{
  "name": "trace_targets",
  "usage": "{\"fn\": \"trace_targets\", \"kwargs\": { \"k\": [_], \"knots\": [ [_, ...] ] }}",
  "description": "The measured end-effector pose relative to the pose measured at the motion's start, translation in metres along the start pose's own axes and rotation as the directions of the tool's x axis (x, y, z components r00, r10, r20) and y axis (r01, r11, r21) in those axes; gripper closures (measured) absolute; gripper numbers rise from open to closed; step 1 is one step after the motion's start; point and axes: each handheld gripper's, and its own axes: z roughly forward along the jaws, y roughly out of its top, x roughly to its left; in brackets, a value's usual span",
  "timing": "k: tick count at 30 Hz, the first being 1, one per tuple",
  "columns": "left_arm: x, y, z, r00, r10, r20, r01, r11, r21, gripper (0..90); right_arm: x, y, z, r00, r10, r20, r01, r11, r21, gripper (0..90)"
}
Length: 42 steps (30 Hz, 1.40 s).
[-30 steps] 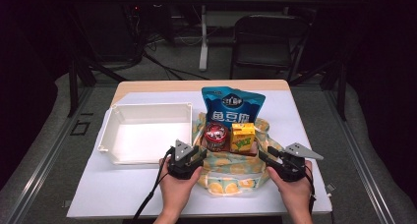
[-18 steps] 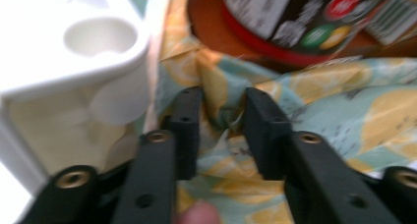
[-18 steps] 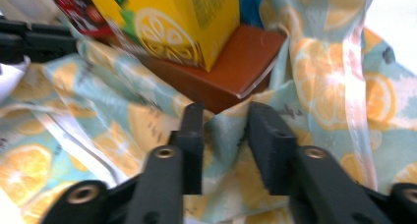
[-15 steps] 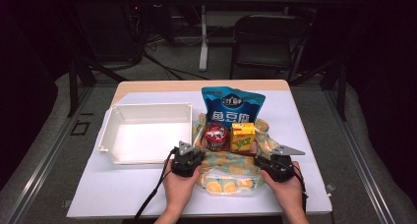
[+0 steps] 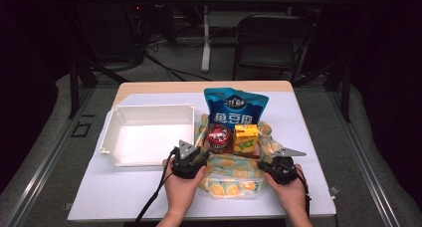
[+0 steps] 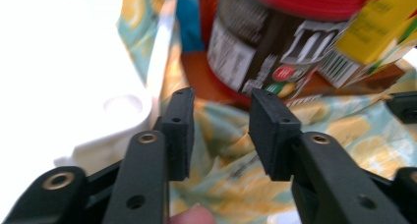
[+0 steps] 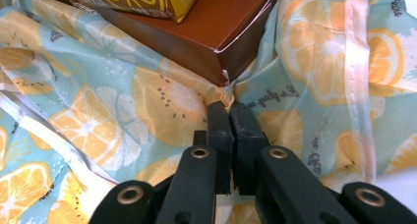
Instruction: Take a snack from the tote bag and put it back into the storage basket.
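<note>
Just before the brown box [image 7: 216, 32], our right gripper [image 7: 230, 117] pinches the fruit-print cloth [image 7: 147, 101]; left gripper [image 6: 221, 123] gapes empty, cloth between its jaws.

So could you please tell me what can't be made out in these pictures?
- Right gripper: its jaws look closed at the cloth; whether fabric is pinched between them is hidden by the jaws, right gripper view.
- Jar: lid cut off by the top edge, label blurred, left gripper view.
- Box: print too small, high view.
- Brown box: its top cut off, right gripper view.
</note>
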Motion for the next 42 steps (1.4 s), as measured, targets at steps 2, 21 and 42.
{"fn": "trace_targets", "kwargs": {
  "k": [2, 21, 42],
  "knots": [
    [0.0, 0.0, 0.007, 1.0, 0.008, 0.005, -0.008, 0.9991, 0.042, 59.9, 0.0, 0.0, -0.001, 0.9999, -0.011, 0.004, 0.01, 1.0, 0.008, 88.4],
    [0.02, -0.015, 0.024, 0.9983, -0.058, 0.011, 0.056, 0.9889, 0.138, 90.0, 0.001, 0.0, -0.001, 0.9998, -0.021, 0.002, 0.021, 1.0, -0.003, 87.4],
    [0.021, -0.024, 0.016, 0.9985, -0.013, 0.053, 0.009, 0.9964, 0.084, 78.4, -0.006, 0.034, -0.064, 0.9995, -0.011, 0.031, 0.019, 0.956, -0.291, 63.9]
  ]
}}
